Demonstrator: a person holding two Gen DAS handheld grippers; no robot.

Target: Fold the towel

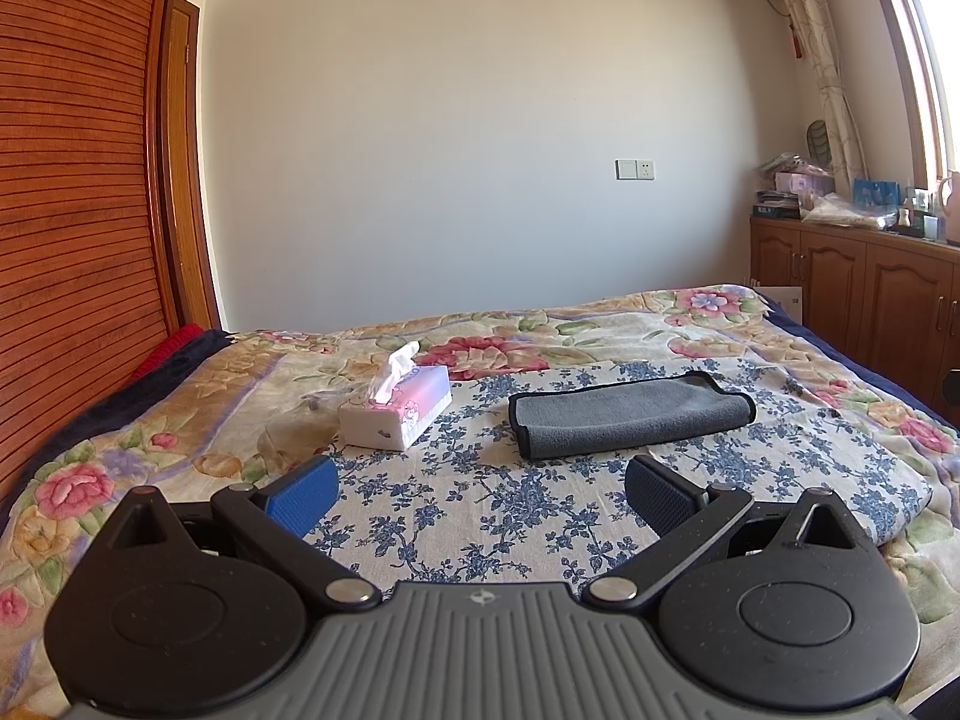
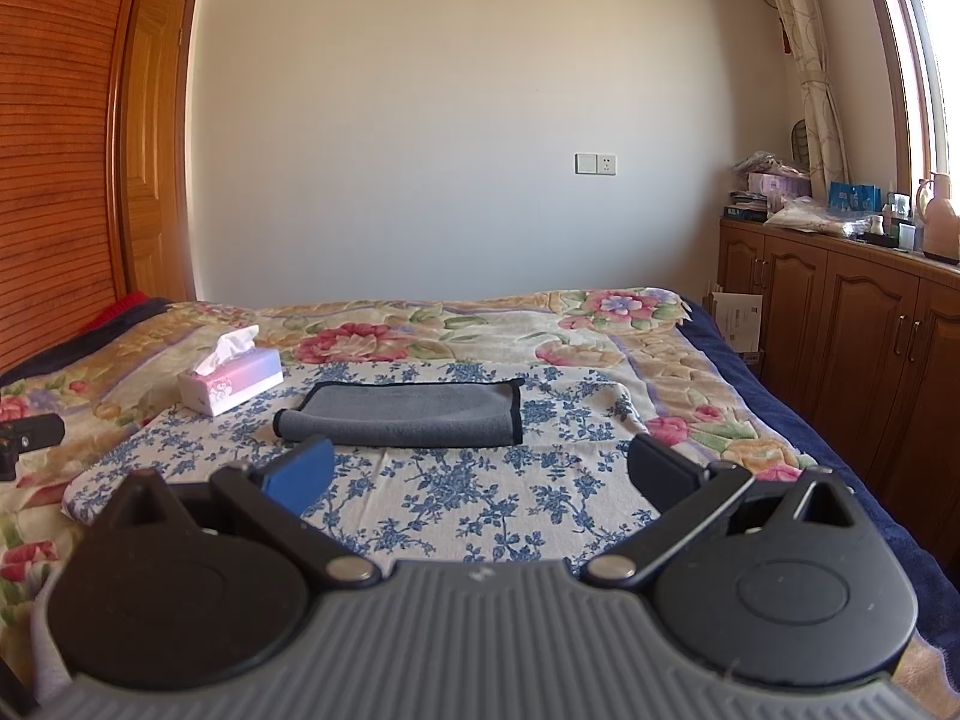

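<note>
While both jaws are held wide open w/ nothing gripped, the left gripper and right gripper are kept short of the grey microfibre towel, laid already doubled on the blue-floral cloth beside the tissue box. Soft, light, limp fabric is judged; black-trimmed corners are best pinched.

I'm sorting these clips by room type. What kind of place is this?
Most likely a home bedroom. A bed with a floral blanket fills the view, wooden cabinets line the curtained window wall, and a gray towel and tissue box lie on the bed.
</note>
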